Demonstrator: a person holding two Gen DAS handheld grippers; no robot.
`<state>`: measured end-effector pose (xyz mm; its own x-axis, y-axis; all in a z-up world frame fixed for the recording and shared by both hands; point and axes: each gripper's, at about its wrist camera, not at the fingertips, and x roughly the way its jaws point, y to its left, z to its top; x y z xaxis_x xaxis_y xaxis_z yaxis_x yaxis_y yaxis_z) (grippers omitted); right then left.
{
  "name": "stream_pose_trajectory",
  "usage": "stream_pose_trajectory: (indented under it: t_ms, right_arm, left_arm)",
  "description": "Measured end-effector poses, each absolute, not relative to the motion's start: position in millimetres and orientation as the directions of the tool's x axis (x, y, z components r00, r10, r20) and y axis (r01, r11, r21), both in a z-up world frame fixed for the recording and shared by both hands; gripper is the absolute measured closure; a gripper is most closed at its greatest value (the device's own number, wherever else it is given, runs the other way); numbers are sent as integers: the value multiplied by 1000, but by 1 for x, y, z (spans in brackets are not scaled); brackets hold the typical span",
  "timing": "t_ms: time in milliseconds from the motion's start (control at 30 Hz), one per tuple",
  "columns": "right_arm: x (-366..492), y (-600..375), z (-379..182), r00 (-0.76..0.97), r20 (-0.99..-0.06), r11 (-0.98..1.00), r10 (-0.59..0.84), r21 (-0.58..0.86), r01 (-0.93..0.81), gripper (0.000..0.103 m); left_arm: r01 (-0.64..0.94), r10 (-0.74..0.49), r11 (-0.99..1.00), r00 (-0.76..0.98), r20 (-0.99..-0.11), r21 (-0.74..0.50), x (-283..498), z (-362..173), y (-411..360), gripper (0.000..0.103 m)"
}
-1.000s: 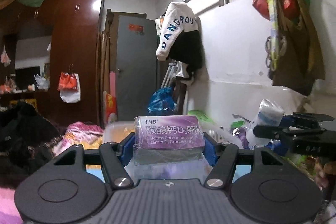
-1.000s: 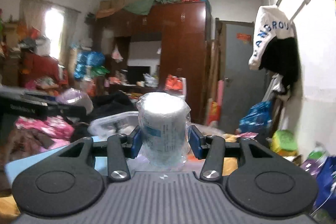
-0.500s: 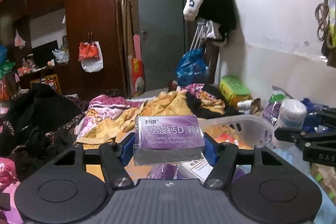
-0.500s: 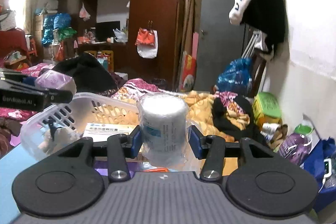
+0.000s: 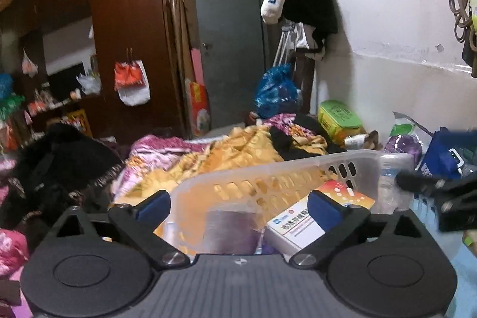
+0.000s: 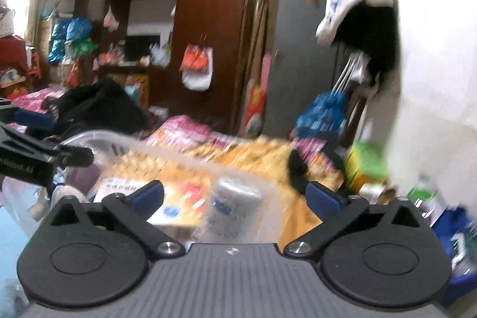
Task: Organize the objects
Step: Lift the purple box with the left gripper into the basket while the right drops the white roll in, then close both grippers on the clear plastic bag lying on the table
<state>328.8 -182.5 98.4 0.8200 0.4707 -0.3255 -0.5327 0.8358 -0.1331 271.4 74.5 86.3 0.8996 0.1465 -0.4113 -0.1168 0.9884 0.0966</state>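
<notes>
Left wrist view: the left gripper (image 5: pixel 238 206) has its jaws spread wide with nothing between the blue pads (image 5: pixel 153 206). Just past them a purple box (image 5: pixel 231 230) lies blurred inside the clear plastic basket (image 5: pixel 268 170), low between the two fingers and touching neither. To its right in the same basket sits a white and orange medicine box (image 5: pixel 316 213), tilted with its far end raised, partly behind the right pad. The basket's slotted far wall runs from near left to far right. At the right edge the other gripper's black body (image 5: pixel 441 198) reaches in, with a pale bottle (image 5: pixel 390 184) beside the basket's right end; blur makes it hard to say whether that bottle is inside or outside the wall. Beyond the basket lies a yellow blanket (image 5: pixel 238 152), and a brown wardrobe (image 5: pixel 128 35) stands far left.

The right wrist view is badly smeared. The right gripper (image 6: pixel 235 195) is also wide open and empty. A white wrapped bottle (image 6: pixel 232 206) sits between and beyond its fingers, seemingly upright within the basket's (image 6: pixel 143 146) rim. Left of it lies the medicine box (image 6: pixel 176 204), and the left gripper (image 6: pixel 44 155) shows at the far left edge.
</notes>
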Motion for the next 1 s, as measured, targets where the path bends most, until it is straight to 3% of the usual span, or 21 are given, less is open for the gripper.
stream_pose_trajectory:
  t_ms: [133,267,400,500,667,767,1000]
  right_arm:
    - [299,-208,95,786,-278,801,553,-81,-593,0]
    - [251,-250,57,717,-266,750,645,36,-661,0]
    - [195,-286,-4,675,-282,726,681,146,-672,0]
    - [159,-293,-34,671,-300,726,678,136,-674,0]
    - [124,-285,-45,677,-289,719,677,65,-692,0]
    - [128,-276,-48,644,-308,692,700,69,-719,0]
    - [118,-273,-60,649,-307,687,696,24,-726,20]
  left_arm:
    - [-83,105,993,936,-337,79,230,85,76,3]
    - [-29,46,998,951,-306,60,168,58,81,3]
    - [18,-9,1000,929,-369,23,126,7,90,3]
    - [41,-22,999,906,-423,35,121,-21,94,3]
    - [66,-76,997,884,-462,-36,128,-26,107,7]
    - [91,-83,996,856,-511,-10,136,-31,107,7]
    - [162,-178,984,787,-591,-81,156,-42,110,7]
